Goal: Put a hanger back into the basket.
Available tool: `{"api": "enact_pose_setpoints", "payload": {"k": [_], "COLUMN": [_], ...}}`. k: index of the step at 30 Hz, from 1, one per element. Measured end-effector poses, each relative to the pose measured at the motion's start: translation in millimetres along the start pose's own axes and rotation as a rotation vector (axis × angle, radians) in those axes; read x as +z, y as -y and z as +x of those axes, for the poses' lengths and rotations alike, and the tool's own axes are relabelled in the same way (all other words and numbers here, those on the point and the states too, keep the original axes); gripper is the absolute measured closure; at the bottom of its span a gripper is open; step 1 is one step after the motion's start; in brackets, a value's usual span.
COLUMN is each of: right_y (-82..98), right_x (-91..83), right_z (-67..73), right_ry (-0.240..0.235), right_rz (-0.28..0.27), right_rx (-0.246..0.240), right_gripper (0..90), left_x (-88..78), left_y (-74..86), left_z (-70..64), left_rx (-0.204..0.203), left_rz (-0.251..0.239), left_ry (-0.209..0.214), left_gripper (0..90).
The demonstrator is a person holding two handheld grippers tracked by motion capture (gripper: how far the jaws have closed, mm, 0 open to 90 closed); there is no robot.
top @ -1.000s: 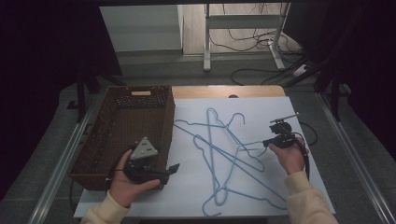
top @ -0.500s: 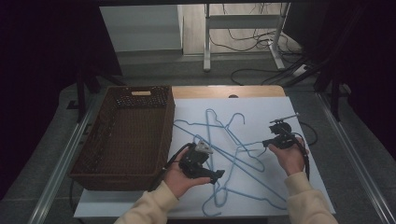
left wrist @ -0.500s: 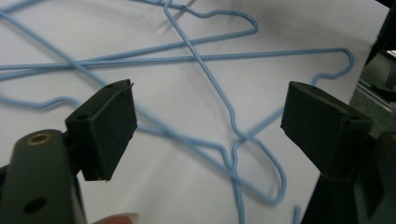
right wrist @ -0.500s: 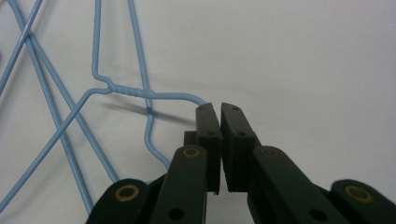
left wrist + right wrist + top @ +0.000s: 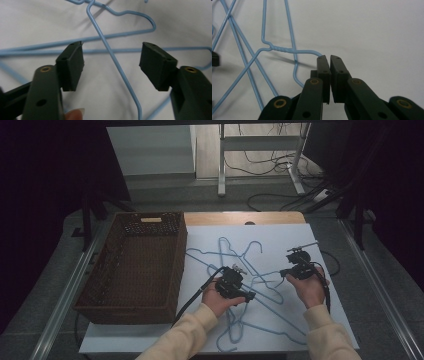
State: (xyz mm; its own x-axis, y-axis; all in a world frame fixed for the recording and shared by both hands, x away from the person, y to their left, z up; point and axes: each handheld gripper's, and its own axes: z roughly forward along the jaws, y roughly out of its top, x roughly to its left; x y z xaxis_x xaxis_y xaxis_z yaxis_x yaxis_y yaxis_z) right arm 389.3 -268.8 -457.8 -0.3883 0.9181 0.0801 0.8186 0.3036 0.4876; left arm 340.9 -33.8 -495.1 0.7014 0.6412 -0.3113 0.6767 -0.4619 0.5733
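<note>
High view: blue wire hangers (image 5: 235,270) tangled on the white sheet beside the wicker basket (image 5: 135,265) | Left gripper view: left gripper (image 5: 111,62) closing in, pads apart, hanger wire between, untouched | Right gripper view: right gripper (image 5: 329,58) pinched shut on a hanger's hook (image 5: 312,52).

A grey floor (image 5: 165,195) strewn with black cables (image 5: 265,167) is seen beyond the tongs, where a white metal stand (image 5: 222,160) is lit amid darkness
</note>
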Motion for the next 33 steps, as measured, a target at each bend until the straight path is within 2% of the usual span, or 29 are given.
{"api": "enact_pose_setpoints", "payload": {"k": [4,9,14,22,23,24,25,26,27,28,30,31,32,33], "right_y": [0.1,0.0,0.2,1.6,2.0,2.0,1.8,1.8,1.4,1.5,2.1,3.5,3.5,5.4], "right_x": [-1.1,-2.8,-6.0,-10.9,-13.6,-13.6,-16.8,-16.8,-19.5,-22.6,-28.3,-33.4,-33.4,-37.4], "right_z": [1.2,3.2,4.0,2.2,1.2,1.2,-1.1,-1.1,-3.0,-5.6,-9.2,-13.2,-13.2,-18.3], "right_ry": [-0.001,0.0,-0.003,-0.02,-0.046,-0.046,-0.085,-0.085,-0.12,-0.169,-0.184,-0.189,-0.189,-0.198], "right_rz": [-0.005,-0.009,-0.019,-0.036,-0.067,-0.067,-0.111,-0.111,-0.134,-0.18,-0.243,-0.301,-0.301,-0.345], "right_rx": [-0.005,-0.012,-0.013,-0.01,-0.014,-0.014,-0.01,-0.01,0.004,0.018,0.012,0.014,0.014,0.026], "right_gripper": [87.2,87.2,87.2,86.6,81.3,81.3,66.8,66.8,59.4,55.0,47.7,42.9,42.9,41.3], "left_x": [13.0,20.6,21.5,19.3,17.6,15.9,12.9,9.5,4.8,1.6,-7.0,-15.0,-15.0,-19.5], "left_y": [-4.7,-4.9,-6.1,-7.7,-7.8,-7.9,-7.9,-8.0,-7.9,-7.9,-8.4,-8.6,-8.6,-8.6], "left_z": [6.1,10.4,12.2,13.9,14.2,15.0,16.0,16.7,17.8,18.9,20.7,21.3,21.3,22.4], "left_rx": [-0.053,-0.063,-0.078,-0.096,-0.102,-0.104,-0.106,-0.109,-0.105,-0.105,-0.101,-0.104,-0.104,-0.109], "left_rz": [0.001,0.008,0.002,0.005,0.0,-0.003,-0.01,-0.019,-0.028,-0.036,-0.052,-0.071,-0.071,-0.079], "left_ry": [0.036,0.037,0.072,0.085,0.081,0.08,0.078,0.068,0.053,0.055,0.059,0.047,0.047,0.038], "left_gripper": [45.1,55.6,71.0,76.1,77.3,77.3,80.8,80.8,83.2,85.8,84.4,85.9,85.7,85.8]}}
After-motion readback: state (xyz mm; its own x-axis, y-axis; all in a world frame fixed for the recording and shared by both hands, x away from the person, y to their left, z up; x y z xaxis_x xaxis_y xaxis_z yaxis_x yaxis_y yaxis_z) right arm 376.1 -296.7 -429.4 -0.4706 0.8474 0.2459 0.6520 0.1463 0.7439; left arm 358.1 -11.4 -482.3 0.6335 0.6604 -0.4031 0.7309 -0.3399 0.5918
